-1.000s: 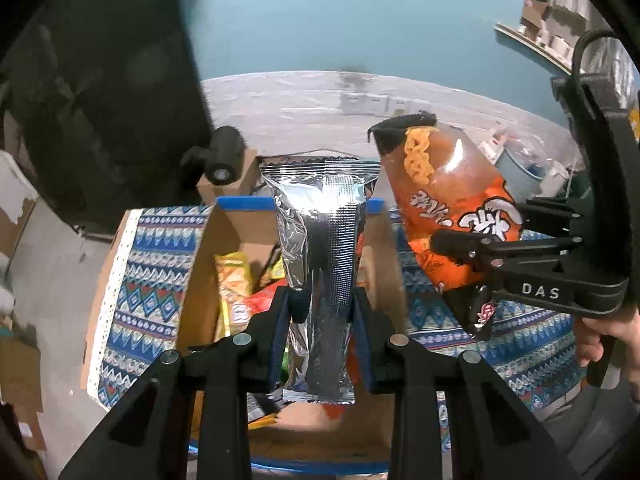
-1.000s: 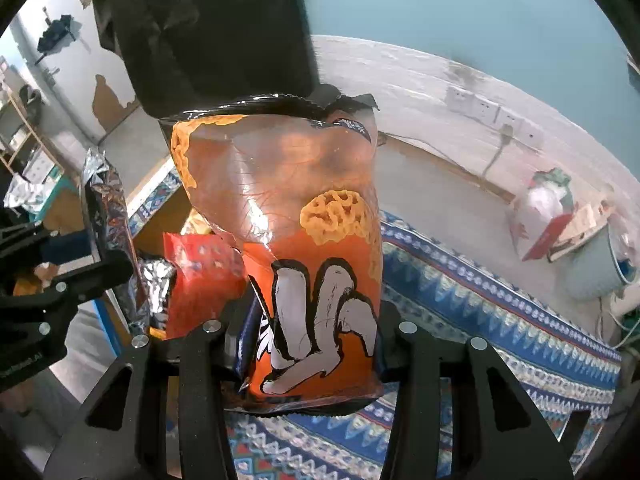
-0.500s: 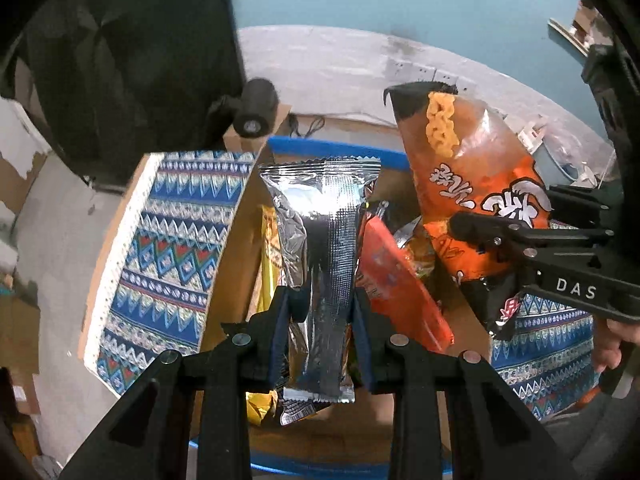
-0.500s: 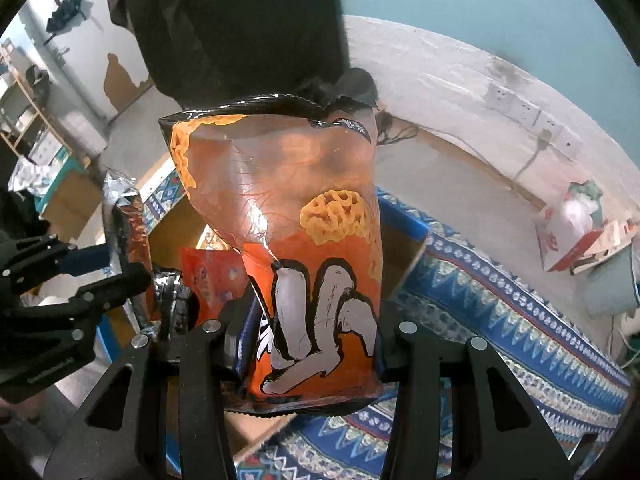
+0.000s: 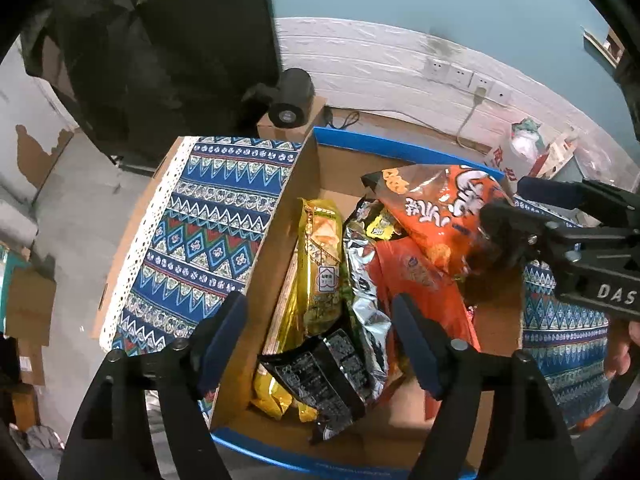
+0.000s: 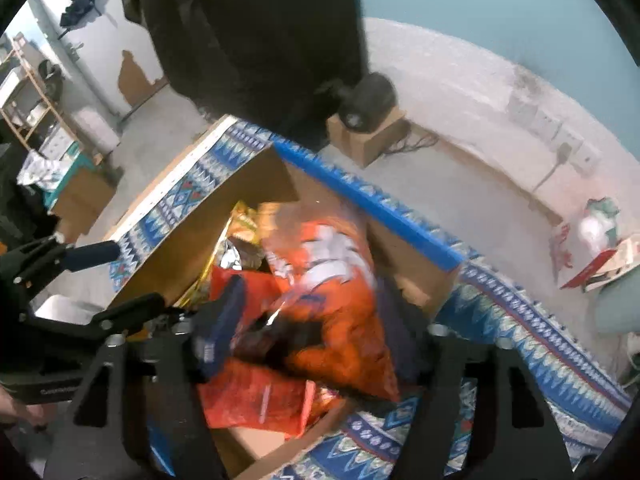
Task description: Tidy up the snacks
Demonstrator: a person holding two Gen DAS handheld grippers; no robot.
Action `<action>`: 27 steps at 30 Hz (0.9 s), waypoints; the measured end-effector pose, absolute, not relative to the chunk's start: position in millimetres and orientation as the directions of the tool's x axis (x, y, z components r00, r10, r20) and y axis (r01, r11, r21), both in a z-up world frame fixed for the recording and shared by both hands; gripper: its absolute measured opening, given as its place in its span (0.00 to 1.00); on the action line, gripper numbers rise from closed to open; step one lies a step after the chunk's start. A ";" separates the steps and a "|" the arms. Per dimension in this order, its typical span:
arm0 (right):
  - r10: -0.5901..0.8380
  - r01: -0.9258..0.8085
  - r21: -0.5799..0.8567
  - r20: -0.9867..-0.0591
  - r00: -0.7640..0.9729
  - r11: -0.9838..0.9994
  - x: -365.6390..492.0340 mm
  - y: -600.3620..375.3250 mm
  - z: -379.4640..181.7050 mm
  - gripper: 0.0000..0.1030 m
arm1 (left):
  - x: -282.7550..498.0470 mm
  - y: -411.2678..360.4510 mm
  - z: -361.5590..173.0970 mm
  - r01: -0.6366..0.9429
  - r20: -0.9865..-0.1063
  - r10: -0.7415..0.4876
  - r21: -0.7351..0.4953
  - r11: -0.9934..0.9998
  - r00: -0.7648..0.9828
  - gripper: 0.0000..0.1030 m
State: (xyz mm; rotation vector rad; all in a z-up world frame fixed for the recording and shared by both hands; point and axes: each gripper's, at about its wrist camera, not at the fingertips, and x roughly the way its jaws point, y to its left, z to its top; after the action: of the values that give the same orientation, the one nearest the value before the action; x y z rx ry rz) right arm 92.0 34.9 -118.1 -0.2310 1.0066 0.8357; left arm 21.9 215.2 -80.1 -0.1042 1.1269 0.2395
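In the cardboard box (image 5: pixel 304 184) on the patterned cloth (image 5: pixel 208 232), the foil packet (image 5: pixel 366 296) lies between the noodle packet (image 5: pixel 320 264) at left and the chip bag (image 5: pixel 436 216) at right

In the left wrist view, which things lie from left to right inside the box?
Yellow bag → silver bag → red bag → orange bag, at the right gripper.

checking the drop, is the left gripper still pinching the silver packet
No, the left gripper has just opened, and the silver packet lies loose in the box.
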 end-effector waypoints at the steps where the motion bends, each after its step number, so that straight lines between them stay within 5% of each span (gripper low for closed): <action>1: 0.514 -0.711 0.194 -0.816 0.266 0.676 91.3 32.6 -115.5 0.69 | 20.7 214.6 -78.4 -0.242 -0.902 0.137 0.038 0.969 0.409 0.75; 27: 0.449 -0.611 0.063 -0.738 0.504 0.789 36.6 -76.1 -47.0 0.74 | -11.2 151.7 -9.6 -0.115 -0.819 0.129 0.078 0.990 0.558 0.90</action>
State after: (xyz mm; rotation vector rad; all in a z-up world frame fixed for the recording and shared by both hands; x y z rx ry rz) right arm 36.6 -76.1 -47.0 -0.2170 0.8217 0.6456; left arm -11.2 151.7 -9.6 0.0163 0.9678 0.1438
